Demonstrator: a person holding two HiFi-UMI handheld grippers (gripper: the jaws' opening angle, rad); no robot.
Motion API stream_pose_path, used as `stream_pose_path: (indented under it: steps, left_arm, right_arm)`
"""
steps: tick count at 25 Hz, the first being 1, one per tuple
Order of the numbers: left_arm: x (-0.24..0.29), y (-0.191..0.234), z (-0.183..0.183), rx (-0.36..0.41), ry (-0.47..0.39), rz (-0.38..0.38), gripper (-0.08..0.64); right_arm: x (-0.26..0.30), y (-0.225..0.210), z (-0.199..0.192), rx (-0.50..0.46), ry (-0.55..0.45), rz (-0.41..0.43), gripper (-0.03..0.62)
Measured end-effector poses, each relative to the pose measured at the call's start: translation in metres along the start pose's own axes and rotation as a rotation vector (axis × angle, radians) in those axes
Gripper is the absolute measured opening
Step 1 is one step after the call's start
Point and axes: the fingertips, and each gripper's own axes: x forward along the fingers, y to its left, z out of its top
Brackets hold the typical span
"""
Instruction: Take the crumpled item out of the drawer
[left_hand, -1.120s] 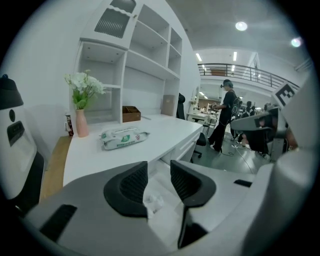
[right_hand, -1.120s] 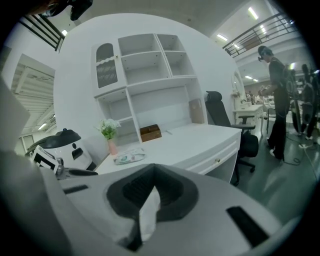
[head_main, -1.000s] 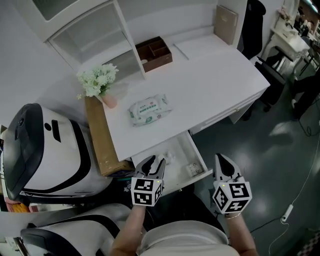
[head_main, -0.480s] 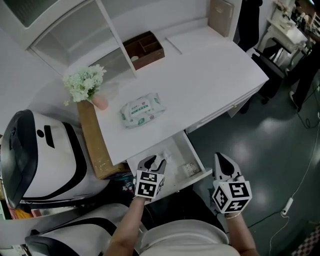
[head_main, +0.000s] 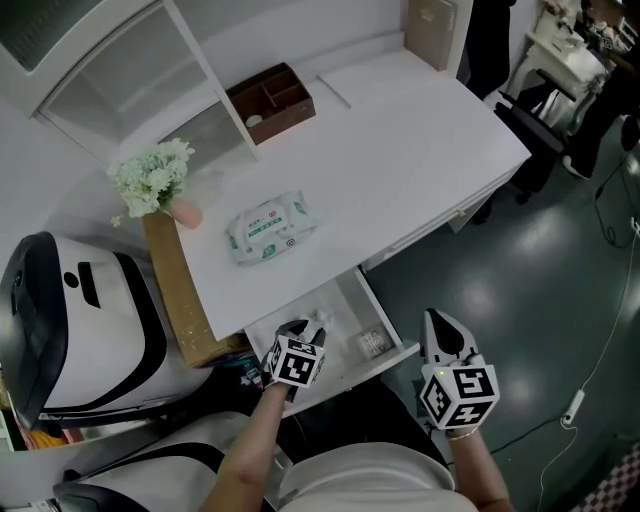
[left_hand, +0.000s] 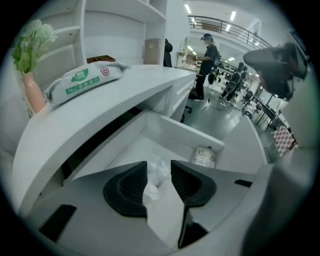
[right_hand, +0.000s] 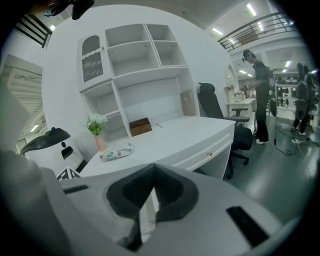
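The left gripper (head_main: 303, 329) is reaching down into the open drawer (head_main: 386, 318), and its own view is giving what the head view cannot: the jaws are standing narrowly apart and pinching the crumpled white tissue (left_hand: 158, 173), which is filling the gap from pad to pad. From the head view only a white scrap is peeking out at the jaw tips, in the drawer's left part near its front. The right gripper (head_main: 436, 322) is hanging outside the drawer, off its right front corner and well apart from the tissue, its jaws meeting tip to tip; a pale sliver is showing behind the tips, too unclear to name. A small printed packet (left_hand: 204, 156) is lying at the drawer's right side, apart from the tissue. The white desk (head_main: 410, 150) is overhanging the drawer's back. On top are sitting a wet wipes pack (head_main: 270, 227), flowers in a pink vase (head_main: 152, 180) and a brown wooden box (head_main: 270, 100).
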Motion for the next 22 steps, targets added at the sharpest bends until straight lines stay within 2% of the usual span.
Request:
stream_pose_path:
  steps: [14,22]
  left_arm:
    - [0.051,-0.003,-0.03,0.218,0.19,0.007,0.143]
    - [0.077,0.006,-0.044,0.273,0.266,0.013,0.143]
  right_arm:
    - [0.008,-0.014,-0.014,0.01,0.047,-0.008,0.002]
    - [0.012,-0.018,-0.021,0.016,0.07,-0.005,0.002]
